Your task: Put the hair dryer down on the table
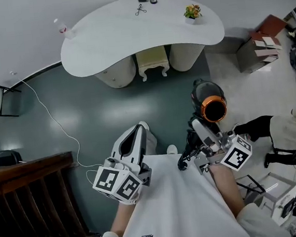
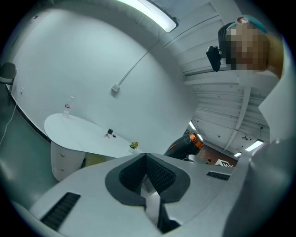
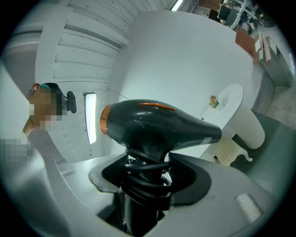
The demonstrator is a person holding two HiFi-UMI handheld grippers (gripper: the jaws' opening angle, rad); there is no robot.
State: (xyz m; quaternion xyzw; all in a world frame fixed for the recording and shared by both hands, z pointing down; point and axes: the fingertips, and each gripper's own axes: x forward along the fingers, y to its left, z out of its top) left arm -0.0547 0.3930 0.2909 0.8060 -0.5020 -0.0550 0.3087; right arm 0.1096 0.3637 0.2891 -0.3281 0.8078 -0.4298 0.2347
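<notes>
Right tool (image 3: 147,185) clamps the cord-wrapped handle of the black hair dryer with copper ring (image 3: 157,127), well apart from the white curved tabletop (image 1: 129,34); left tool (image 2: 147,179) is closed, empty. Gripped over cord coils (image 3: 141,172), the top-heavy dryer could twist loose.

"What's the hair dryer (image 3: 157,127) made of?"

"Smooth, glossy black plastic, with a shiny copper-coloured ring (image 3: 105,121) at the back. The cord (image 3: 143,178) wound round its handle looks like matt black rubber."

"And the left gripper (image 2: 145,159)?"

"A matt, pale grey plastic shell. Its pads (image 2: 163,175) are black and finely ribbed. The right gripper (image 3: 145,183) has the same grey shell."

"The table (image 1: 104,41)?"

"A smooth white top with a faint sheen. The floor (image 1: 111,113) is smooth and teal, with soft patches of reflected light."

"Any wood?"

"The railing (image 1: 31,173) at the left is dark and polished. The garment (image 1: 172,207) is plain white cloth."
</notes>
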